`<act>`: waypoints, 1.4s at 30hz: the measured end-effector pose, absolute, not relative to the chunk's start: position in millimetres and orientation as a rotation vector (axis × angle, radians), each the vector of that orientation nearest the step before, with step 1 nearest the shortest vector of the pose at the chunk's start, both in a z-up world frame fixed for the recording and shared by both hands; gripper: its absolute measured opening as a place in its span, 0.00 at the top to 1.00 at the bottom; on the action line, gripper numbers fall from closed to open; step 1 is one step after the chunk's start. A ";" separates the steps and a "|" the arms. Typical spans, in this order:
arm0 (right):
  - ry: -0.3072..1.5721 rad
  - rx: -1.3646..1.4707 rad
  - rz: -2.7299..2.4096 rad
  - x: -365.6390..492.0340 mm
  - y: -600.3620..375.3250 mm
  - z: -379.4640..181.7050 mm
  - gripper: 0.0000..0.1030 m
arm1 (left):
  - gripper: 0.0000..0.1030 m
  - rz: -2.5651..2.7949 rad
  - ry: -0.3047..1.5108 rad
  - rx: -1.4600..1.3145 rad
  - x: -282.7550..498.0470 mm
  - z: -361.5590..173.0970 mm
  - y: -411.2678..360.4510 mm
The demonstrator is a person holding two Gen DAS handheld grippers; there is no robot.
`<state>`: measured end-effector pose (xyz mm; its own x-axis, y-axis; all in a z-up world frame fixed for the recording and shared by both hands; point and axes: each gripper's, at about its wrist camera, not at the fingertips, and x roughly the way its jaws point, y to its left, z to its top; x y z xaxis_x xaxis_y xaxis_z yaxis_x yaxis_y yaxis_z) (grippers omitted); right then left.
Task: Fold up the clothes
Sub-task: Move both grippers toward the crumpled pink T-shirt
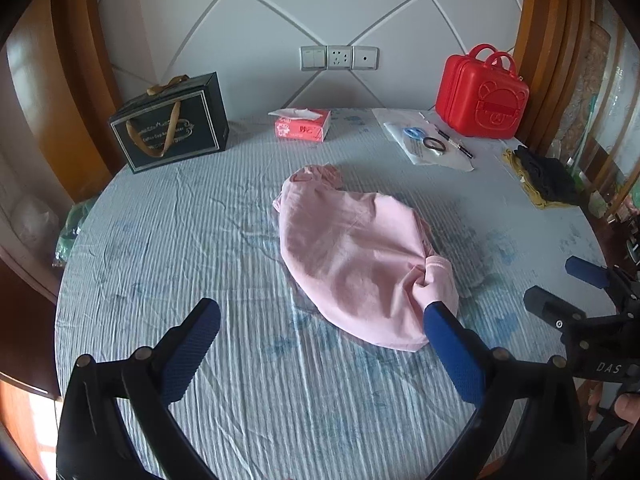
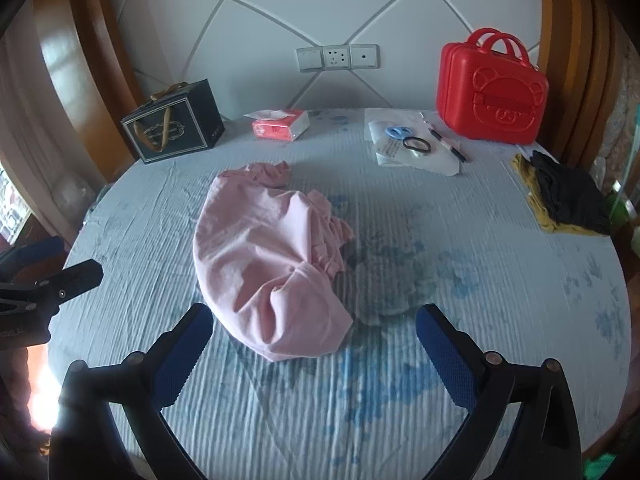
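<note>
A pink garment [image 1: 352, 252] lies crumpled in a heap at the middle of the round table; it also shows in the right wrist view [image 2: 264, 256]. My left gripper [image 1: 320, 320] is open, held just short of the heap's near edge, with its right finger [image 1: 452, 352] against the cloth's near right end. My right gripper [image 2: 314, 326] is open and empty, above the heap's near end. The right gripper also shows at the right edge of the left wrist view [image 1: 576, 288].
A striped blue tablecloth [image 1: 200, 240] covers the table. At the back stand a dark gift bag [image 1: 172, 124], a red tissue pack [image 1: 302, 124], papers with scissors and a pen [image 1: 428, 140] and a red case [image 1: 480, 96]. Dark and yellow clothes [image 1: 540, 178] lie at the right edge.
</note>
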<state>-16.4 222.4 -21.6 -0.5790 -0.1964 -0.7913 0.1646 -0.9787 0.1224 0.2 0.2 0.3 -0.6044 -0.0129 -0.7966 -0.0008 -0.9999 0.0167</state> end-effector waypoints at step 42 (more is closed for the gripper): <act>-0.042 1.443 -2.603 -38.0 222.1 -44.4 0.00 | 0.00 -2.671 0.129 1.639 -40.7 -47.8 -34.2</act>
<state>-38.0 222.1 -44.4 -0.5193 -0.1576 -0.8399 0.1301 -0.9860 0.1045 -40.7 -34.2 -47.8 -0.4537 0.0384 -0.8903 0.0474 -0.9966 -0.0671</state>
